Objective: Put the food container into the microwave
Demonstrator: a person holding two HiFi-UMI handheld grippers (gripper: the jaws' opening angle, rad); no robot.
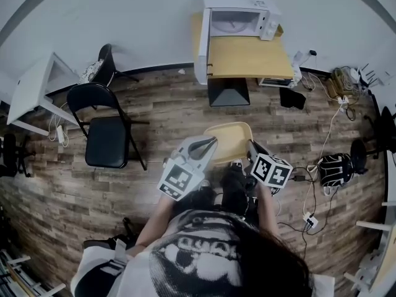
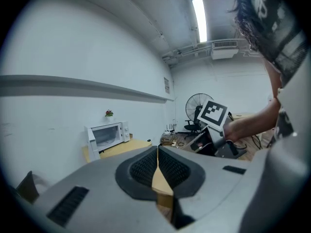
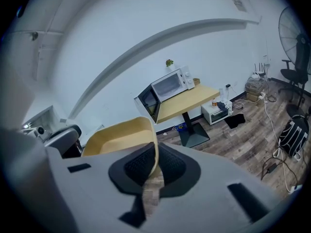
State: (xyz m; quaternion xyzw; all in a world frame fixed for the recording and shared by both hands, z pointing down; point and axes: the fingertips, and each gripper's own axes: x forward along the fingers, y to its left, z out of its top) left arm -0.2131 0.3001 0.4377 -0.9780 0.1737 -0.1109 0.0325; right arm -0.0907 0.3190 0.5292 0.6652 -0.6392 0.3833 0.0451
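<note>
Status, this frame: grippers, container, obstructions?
Left gripper, right gripper: both shut on shallow tan food container. White microwave ahead, door open. Black folding chair aside, left.

Matt tan food container (image 1: 230, 142) (smooth, plastic look), wood-plank floor (image 1: 161, 113) — grainy, smooth white microwave (image 1: 238, 22), ribbed black pads (image 3: 170, 165)

A black folding chair (image 1: 106, 141) stands on the wood floor (image 1: 167, 110), well left of a backpack (image 1: 335, 169).
</note>
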